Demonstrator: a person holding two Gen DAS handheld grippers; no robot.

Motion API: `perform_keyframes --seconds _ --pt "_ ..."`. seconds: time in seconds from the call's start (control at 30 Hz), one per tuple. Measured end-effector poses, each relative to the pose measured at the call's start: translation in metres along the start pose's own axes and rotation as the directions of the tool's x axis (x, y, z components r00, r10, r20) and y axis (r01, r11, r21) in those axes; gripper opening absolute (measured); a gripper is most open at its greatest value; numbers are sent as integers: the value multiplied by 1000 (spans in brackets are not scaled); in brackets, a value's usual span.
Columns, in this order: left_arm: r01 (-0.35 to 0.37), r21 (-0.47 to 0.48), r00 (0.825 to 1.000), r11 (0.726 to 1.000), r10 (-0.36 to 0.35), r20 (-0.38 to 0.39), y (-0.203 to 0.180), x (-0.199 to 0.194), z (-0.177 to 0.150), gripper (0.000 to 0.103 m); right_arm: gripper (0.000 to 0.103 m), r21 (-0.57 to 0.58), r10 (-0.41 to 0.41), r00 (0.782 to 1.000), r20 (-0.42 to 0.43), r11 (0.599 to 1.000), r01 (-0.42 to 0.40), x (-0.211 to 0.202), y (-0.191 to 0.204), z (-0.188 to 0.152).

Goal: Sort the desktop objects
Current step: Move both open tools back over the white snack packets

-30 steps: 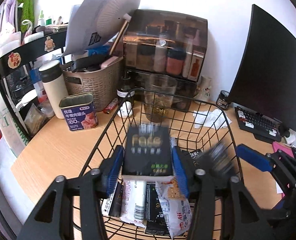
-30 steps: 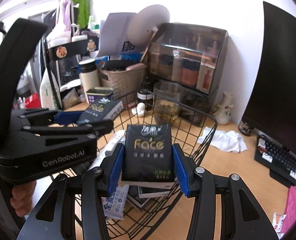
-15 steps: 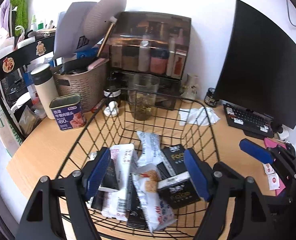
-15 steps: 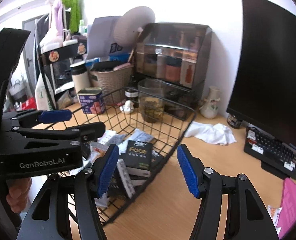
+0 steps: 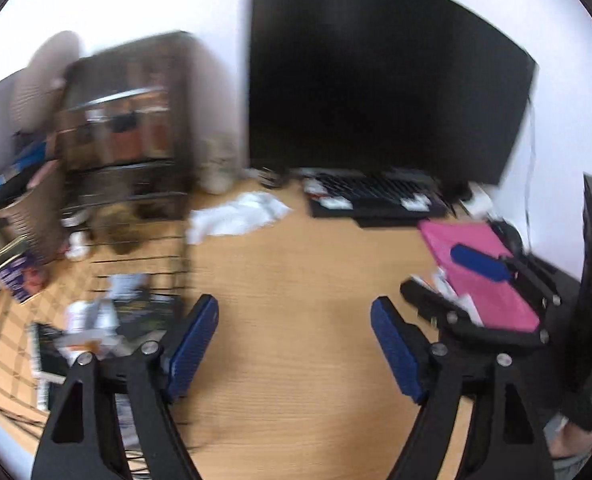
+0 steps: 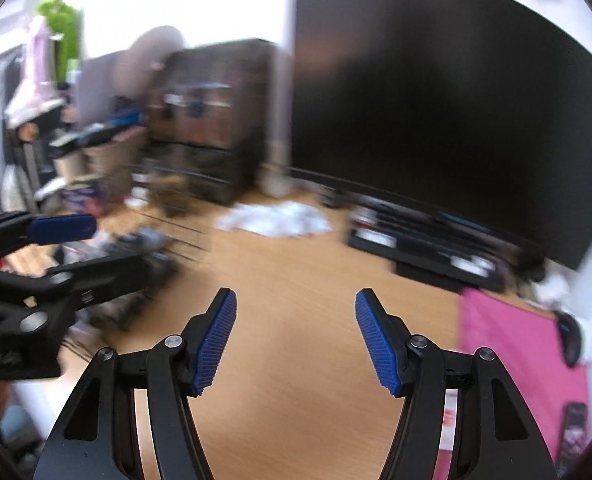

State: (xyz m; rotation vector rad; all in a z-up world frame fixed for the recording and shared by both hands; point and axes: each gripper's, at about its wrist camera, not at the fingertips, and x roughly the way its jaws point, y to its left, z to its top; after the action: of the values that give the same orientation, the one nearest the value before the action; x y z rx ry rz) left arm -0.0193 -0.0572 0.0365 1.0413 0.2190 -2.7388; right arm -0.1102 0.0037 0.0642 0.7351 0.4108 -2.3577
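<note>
My left gripper [image 5: 294,304] hangs over bare wooden desk [image 5: 296,360], its jaws opening with nothing between them. The black wire basket [image 5: 144,258] lies to its left, blurred, with several snack packets and dark boxes [image 5: 96,320] inside. My right gripper [image 6: 296,294] is open and empty over the same desk, to the right of the basket [image 6: 168,232]. One of its blue pads [image 5: 480,266] shows at the right of the left wrist view, over a pink pad [image 5: 492,300]. The left gripper's blue pad [image 6: 62,228] shows at the left of the right wrist view.
A black monitor [image 5: 376,80] and keyboard [image 5: 376,196] stand at the back. A crumpled white tissue [image 5: 236,216] lies mid-desk. A dark organiser cabinet [image 5: 128,128] stands behind the basket. On the pink pad [image 6: 512,360] lies a phone [image 6: 574,436].
Both grippers let go of the dark Face boxes, which dropped into the basket. Both then swung right, away from the basket and over bare desk, with jaws wider.
</note>
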Motion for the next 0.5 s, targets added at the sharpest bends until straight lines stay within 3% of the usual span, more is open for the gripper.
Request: perform_keyframes --seconds 0.13,0.3,0.5 --pt "17 61 997 998 -13 -76 -36 40 -9 81 61 73 -86 992 -97 993 94 23 -55 -29" --pt "37 86 986 996 -23 -163 -61 87 -20 81 61 79 -101 982 -158 990 115 52 -91 -43" --pt "35 80 976 996 -17 -217 -70 115 -25 81 61 104 -110 970 -216 985 134 85 -114 -51"
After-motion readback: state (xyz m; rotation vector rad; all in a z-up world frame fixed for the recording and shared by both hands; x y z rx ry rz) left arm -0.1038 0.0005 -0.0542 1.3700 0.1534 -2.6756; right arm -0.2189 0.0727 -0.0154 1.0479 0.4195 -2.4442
